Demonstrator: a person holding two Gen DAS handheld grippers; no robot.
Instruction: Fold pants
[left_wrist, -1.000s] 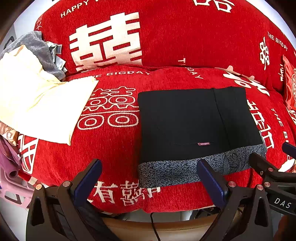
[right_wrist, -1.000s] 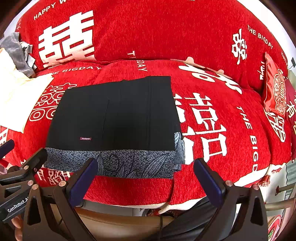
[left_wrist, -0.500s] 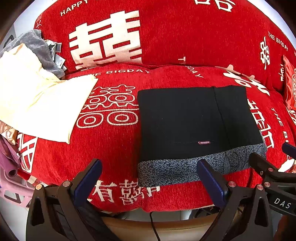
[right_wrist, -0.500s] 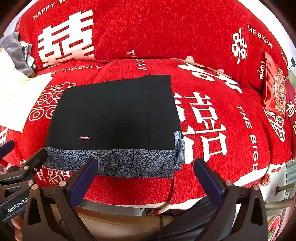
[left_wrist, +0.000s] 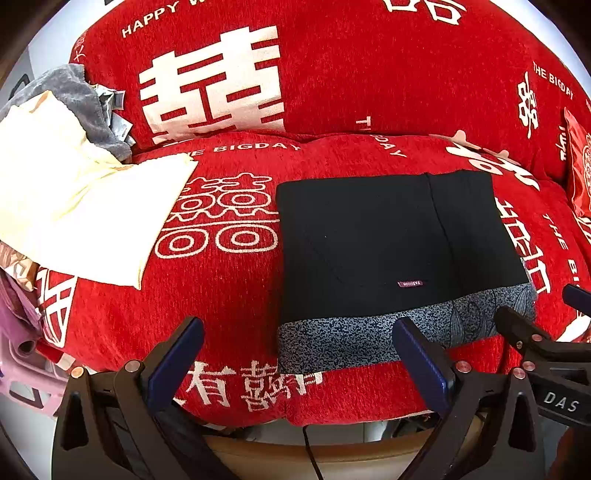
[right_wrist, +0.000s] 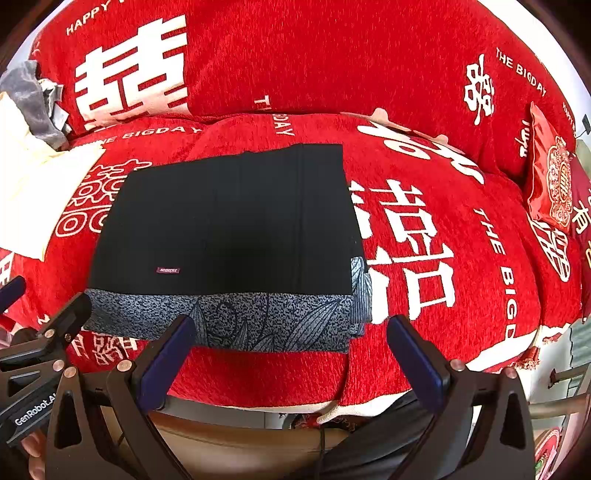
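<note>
Honestly, you look pretty much done here. The black pants (left_wrist: 391, 243) are already down to a compact, squared-off rectangle lying flat on the seat of the red sofa cover (left_wrist: 229, 302), with the grey patterned waistband (right_wrist: 236, 317) along the near edge and a little label (left_wrist: 409, 283) facing up. From what shows, the layers line up cleanly on the left and far sides. The only untidy bit I can spot is at the near right corner, where a sliver of the patterned band (right_wrist: 360, 284) pokes out past the black layer. If anything's left, I'd guess it's tucking that in, or one more fold if you want it smaller.

Your left gripper (left_wrist: 295, 358) and right gripper (right_wrist: 290, 350) both hover at the front lip of the seat with their jaws spread wide and nothing held, neither touching the cloth. They sit close together, each one's frame showing in the other's view, so watch for bumping.

Room-wise: there's plenty of bare red seat to the right of the pants, up to the small red cushion (right_wrist: 550, 184). On the left there's a clear gap before the cream cloth (left_wrist: 74, 210) and the grey garment (left_wrist: 77, 96) piled behind it. The near edge of the pants sits near the sofa's front drop, so I wouldn't drag it any further toward you
</note>
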